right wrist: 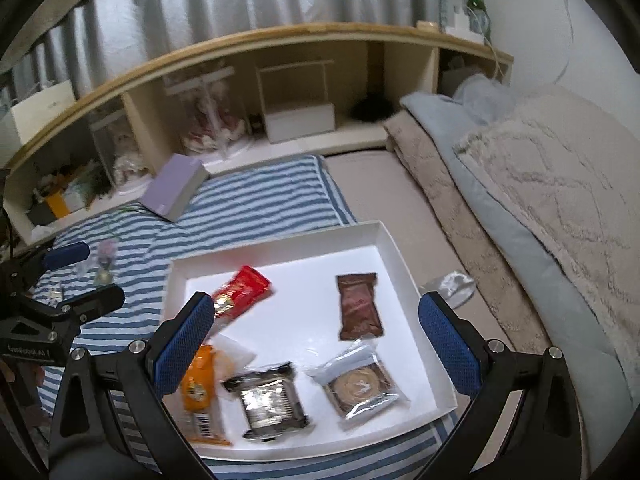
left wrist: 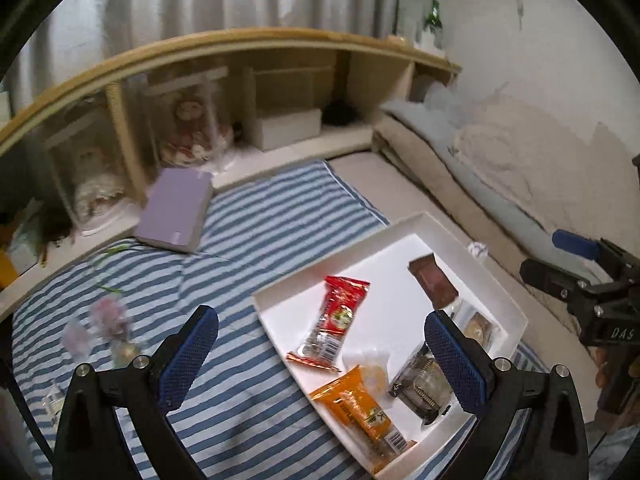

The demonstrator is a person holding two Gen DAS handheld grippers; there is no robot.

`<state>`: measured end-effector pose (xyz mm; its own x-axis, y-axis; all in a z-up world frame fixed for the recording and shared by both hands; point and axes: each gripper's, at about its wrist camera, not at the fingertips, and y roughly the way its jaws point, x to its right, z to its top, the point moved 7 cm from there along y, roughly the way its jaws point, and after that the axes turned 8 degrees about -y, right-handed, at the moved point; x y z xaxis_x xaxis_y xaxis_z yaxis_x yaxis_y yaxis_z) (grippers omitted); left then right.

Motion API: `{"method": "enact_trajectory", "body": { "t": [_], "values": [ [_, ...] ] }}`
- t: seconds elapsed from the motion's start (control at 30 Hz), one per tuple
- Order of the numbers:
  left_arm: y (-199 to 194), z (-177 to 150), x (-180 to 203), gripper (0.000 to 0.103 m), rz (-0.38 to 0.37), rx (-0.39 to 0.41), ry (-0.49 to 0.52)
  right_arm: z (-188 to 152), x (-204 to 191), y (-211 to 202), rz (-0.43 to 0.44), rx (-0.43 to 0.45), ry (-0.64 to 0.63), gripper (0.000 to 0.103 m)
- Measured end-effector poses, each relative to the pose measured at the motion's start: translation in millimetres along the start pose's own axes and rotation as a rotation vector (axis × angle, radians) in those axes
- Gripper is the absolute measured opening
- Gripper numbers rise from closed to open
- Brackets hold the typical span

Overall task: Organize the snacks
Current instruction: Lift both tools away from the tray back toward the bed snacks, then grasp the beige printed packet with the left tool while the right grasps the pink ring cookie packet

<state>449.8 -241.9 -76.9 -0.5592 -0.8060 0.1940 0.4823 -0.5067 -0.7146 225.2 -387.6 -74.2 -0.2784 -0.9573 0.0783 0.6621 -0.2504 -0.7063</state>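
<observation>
You are holding both claws spread wide and empty above the shallow white cardboard tray (right wrist: 280,242), which is lying on the blue-and-white striped quilt (left wrist: 248,216) on the bed. Your left claw (left wrist: 320,354) is hanging over the tray's near left corner, and your right claw (right wrist: 316,344) is hanging over its near half; nothing is sitting between the pads of either one. All the snacks are lying inside the tray: the red foil packet (right wrist: 240,290) at the far left, the brown chocolate wrapper (right wrist: 358,306) at the far right, the orange packet with a barcode (right wrist: 198,394) at the near left edge, the dark silvery square packet (right wrist: 266,400) near the middle, and the clear-wrapped round biscuit (right wrist: 360,386) at the near right. A pale clear-wrapped piece is also peeking out beside the orange packet, though I cannot tell what it is. Judging by this, the gathering seems largely done and you are tidying or finishing. If you are straightening anything, be coming down vertically on one packet at a time, pinching it across its narrow side, and be keeping the two claws well apart so they are not colliding. The orange packet is overhanging the near rim, so it looks like the one that may be needing a nudge inward.
</observation>
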Motion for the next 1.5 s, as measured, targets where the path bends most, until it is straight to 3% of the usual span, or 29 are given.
{"method": "enact_trajectory", "body": {
  "t": [0.37,0.8,0.97,1.2,1.37,1.5],
  "values": [
    [-111,-21,-55,0.103,0.093,0.112,-0.078,24,-66,-36,0.096,0.105,-0.089,0.103],
    [-211,-67,-137,0.103,0.247,0.203,-0.195,31,-151,-44,0.246,0.162,-0.143,0.103],
    [-222,-83,-172,0.103,0.266,0.227,-0.239,30,-187,-39,0.305,0.168,-0.165,0.103],
    [-219,-98,-223,0.103,0.217,0.214,-0.245,35,-240,-17,0.438,0.186,-0.190,0.103],
    [-198,-104,-267,0.103,0.167,0.194,-0.276,42,-274,13,0.529,0.172,-0.212,0.103],
    [-165,-101,-307,0.103,0.140,0.150,-0.380,39,-299,41,0.553,0.154,-0.261,0.103]
  ]
}}
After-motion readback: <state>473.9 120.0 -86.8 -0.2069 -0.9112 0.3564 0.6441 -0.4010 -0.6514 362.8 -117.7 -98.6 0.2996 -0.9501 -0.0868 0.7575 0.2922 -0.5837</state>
